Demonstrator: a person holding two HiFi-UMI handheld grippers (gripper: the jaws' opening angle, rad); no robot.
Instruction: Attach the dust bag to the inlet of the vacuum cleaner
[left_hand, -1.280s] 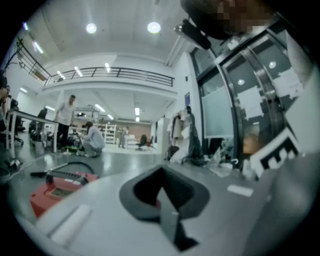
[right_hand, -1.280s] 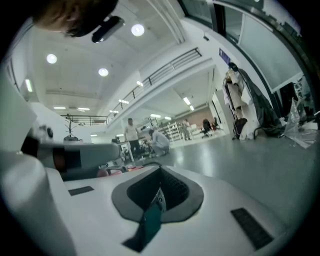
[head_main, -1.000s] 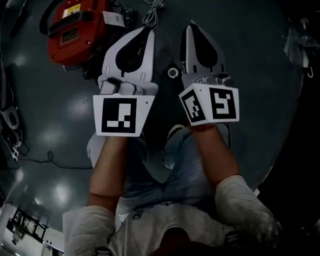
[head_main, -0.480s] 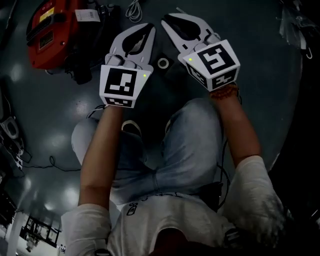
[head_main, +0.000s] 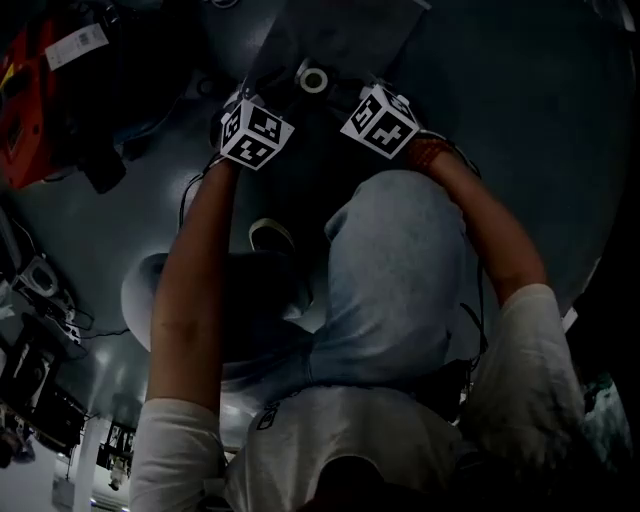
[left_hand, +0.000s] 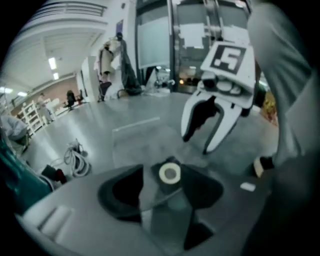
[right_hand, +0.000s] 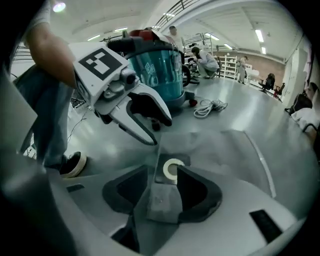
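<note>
The dust bag (head_main: 340, 35) lies flat on the grey floor, a pale sheet with a dark card collar and a white ring (head_main: 313, 78). Both grippers hang low over it, side by side. My left gripper (left_hand: 170, 186) is opening; the white ring (left_hand: 170, 173) shows in its gap, and no pad presses on it. My right gripper (right_hand: 165, 186) is opening too, with the ring (right_hand: 173, 169) showing in the gap and nothing gripped. Each gripper sees the other: the right gripper (left_hand: 197, 144) and the left gripper (right_hand: 160, 131). The red and teal vacuum cleaner (right_hand: 155, 70) stands off to the left (head_main: 30, 100).
A coiled white cable (right_hand: 210, 106) lies beside the vacuum cleaner. The person's shoe (head_main: 270, 238) is planted just behind the grippers, with knees bent. People and shelves (right_hand: 227, 65) stand far off in the hall. A thin black cord (head_main: 100, 335) runs across the floor at the left.
Both grippers have dropped from in front of the person down to the bag on the floor and gone from shut to open. The person has crouched, and the vacuum cleaner slid to the view's left edge.
</note>
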